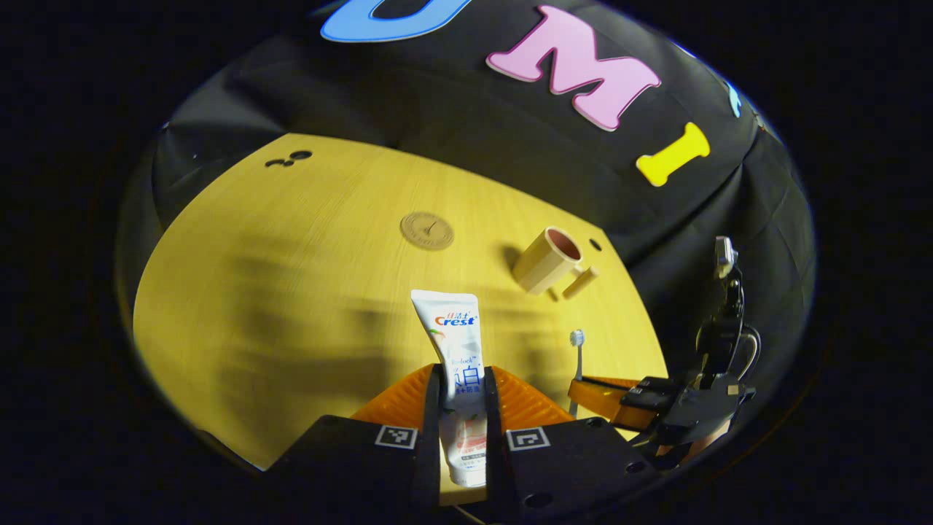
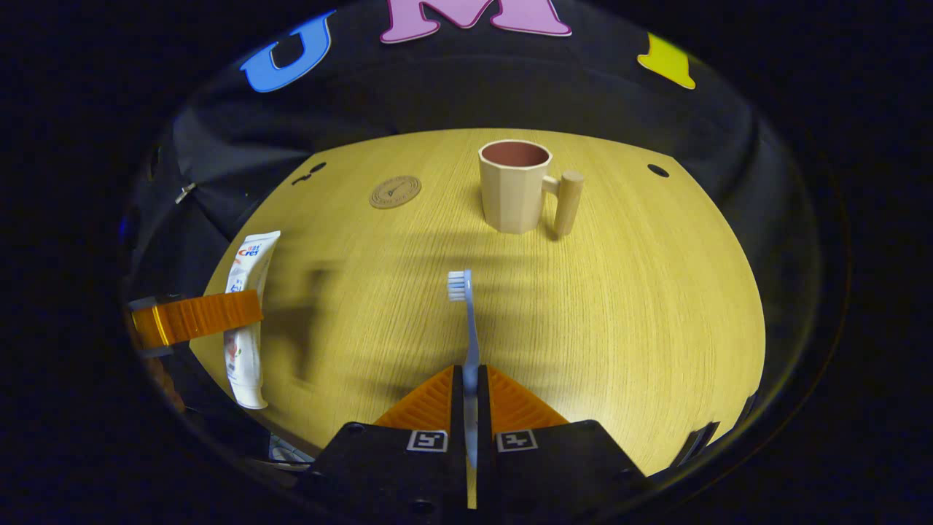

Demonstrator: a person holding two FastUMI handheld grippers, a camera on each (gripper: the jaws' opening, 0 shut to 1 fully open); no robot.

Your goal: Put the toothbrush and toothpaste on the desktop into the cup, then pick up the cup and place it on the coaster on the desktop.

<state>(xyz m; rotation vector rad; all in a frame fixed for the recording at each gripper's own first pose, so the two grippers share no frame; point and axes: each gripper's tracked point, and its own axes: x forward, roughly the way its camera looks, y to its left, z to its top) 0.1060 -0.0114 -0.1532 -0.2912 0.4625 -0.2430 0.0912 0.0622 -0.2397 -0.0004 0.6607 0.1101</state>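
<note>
While the left tool (image 1: 462,379) clamps the toothpaste (image 1: 455,350) between both fingers, tube raised off the bench (image 2: 619,306), the round coaster (image 2: 394,192) lies flat toward the far left of the bench top. Centrally, the right tool (image 2: 470,383) grips the toothbrush (image 2: 466,321) by its handle, bristles pointing forward. Farther right, the cup (image 2: 514,186) stands upright, well apart from the coaster, handle to the right.

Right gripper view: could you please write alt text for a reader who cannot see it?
The right gripper holds a blue toothbrush upright above a round wooden table. Beyond stand a beige faceted cup and a round coaster.
</note>
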